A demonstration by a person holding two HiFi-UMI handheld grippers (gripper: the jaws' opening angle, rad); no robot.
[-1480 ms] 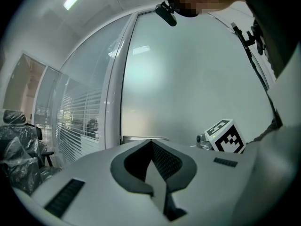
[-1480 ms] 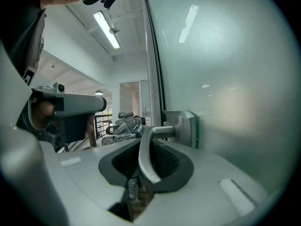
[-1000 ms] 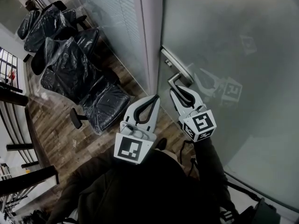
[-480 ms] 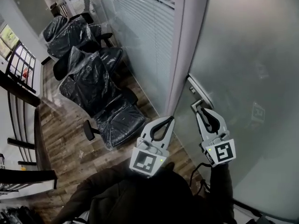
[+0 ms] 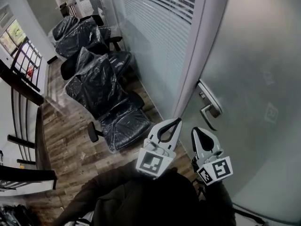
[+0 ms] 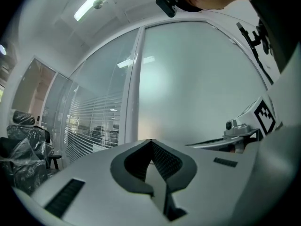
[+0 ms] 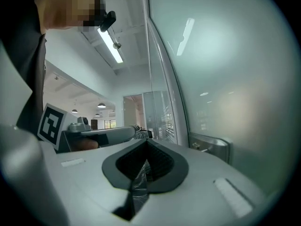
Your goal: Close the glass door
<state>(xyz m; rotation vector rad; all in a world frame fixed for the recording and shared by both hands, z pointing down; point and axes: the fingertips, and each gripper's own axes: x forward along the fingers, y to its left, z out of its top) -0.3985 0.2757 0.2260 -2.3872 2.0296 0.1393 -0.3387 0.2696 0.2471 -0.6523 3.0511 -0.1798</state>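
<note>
Your left claw (image 5: 177,121): jaws pressed together at the tips with nothing between them, held low at 6 o'clock in the head view and pointing toward 1 o'clock.
Your right claw (image 5: 195,131): jaws also closed tip to tip and gripping nothing, just right of the left one, the two apart.
Door handle (image 5: 209,111): just beyond your right claw's tips at 12 o'clock, not touching. Its metal plate runs from 10 to 4 o'clock in the head view. The lever hooks down toward 7 o'clock. In the right gripper view it sits at 3 o'clock of the jaws.
Glass door (image 5: 256,74): a frosted pane filling the right side, ahead of both claws. Its long edge runs from 1 o'clock down to 6, lying along the frame post (image 5: 196,46).
Chairs (image 5: 101,95): at 9 to 11 o'clock on the wood floor (image 5: 61,135), each wrapped inside a black plastic cover.
Blinds (image 5: 155,22): farthest, behind the glass wall at 12 o'clock.
</note>
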